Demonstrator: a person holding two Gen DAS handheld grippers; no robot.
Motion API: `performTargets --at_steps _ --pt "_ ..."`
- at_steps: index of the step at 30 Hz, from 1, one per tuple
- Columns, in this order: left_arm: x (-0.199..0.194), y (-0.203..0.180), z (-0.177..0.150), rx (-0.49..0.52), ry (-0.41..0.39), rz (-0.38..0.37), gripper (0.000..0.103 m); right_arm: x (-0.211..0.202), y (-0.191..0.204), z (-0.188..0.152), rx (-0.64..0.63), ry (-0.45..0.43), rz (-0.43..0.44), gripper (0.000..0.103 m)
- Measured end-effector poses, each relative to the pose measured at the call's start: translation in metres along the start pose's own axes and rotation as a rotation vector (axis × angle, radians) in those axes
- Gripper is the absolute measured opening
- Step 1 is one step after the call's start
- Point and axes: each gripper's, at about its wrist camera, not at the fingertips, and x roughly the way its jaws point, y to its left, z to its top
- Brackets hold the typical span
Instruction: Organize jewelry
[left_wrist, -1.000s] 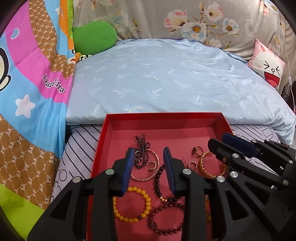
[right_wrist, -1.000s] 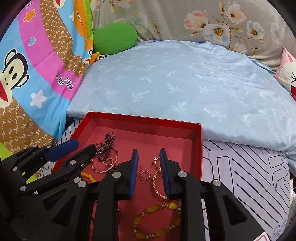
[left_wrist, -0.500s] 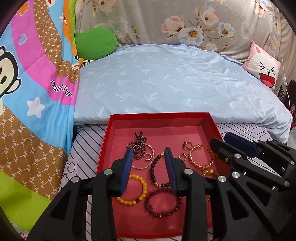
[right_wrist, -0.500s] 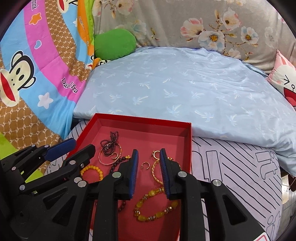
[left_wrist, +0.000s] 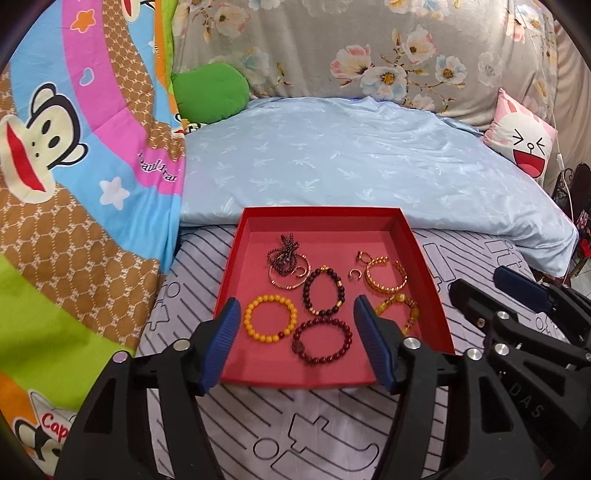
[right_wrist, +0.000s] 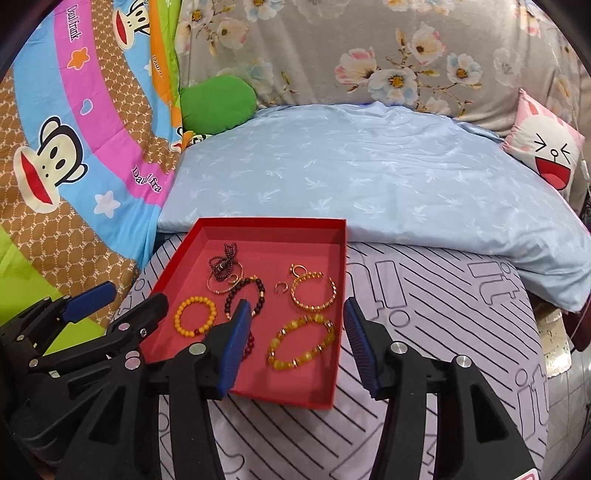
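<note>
A red tray (left_wrist: 325, 213) (right_wrist: 340, 266) lies on the striped bed sheet. In it lie an orange bead bracelet (left_wrist: 270, 316) (right_wrist: 195, 316), two dark red bead bracelets (left_wrist: 322, 341) (left_wrist: 324, 291), a yellow bead bracelet (right_wrist: 301, 346), a gold bangle (left_wrist: 386, 277) (right_wrist: 313, 291), a thin bangle with a dark bead string (left_wrist: 283, 258), and small rings (left_wrist: 355, 274). My left gripper (left_wrist: 295, 343) is open and empty above the tray's near edge. My right gripper (right_wrist: 295, 341) is open and empty above the tray's near right part.
A light blue quilt (left_wrist: 351, 158) lies just behind the tray. A cartoon monkey blanket (left_wrist: 74, 147) rises on the left. A green cushion (left_wrist: 208, 92) and a pink bunny pillow (left_wrist: 524, 136) sit at the back. The striped sheet (left_wrist: 295, 424) stretches in front.
Both grippers have opened wide and pulled back and up from the tray. The tray now looks farther away and all the jewelry in it shows.
</note>
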Motion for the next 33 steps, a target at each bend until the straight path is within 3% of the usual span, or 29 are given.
performTargets --at_steps 7,20,33 --pt "-0.017 -0.001 -0.024 -0.006 0.006 0.023 0.073 -0.016 -0.005 -0.024 0.015 0.006 -0.017 0.063" --pt "-0.027 0.005 -0.052 -0.042 0.029 0.049 0.078 -0.033 -0.003 -0.049 0.001 -0.006 -0.076 0.079" --pt "-0.023 0.011 -0.069 -0.068 0.045 0.093 0.089 -0.032 -0.002 -0.064 0.005 -0.002 -0.092 0.084"
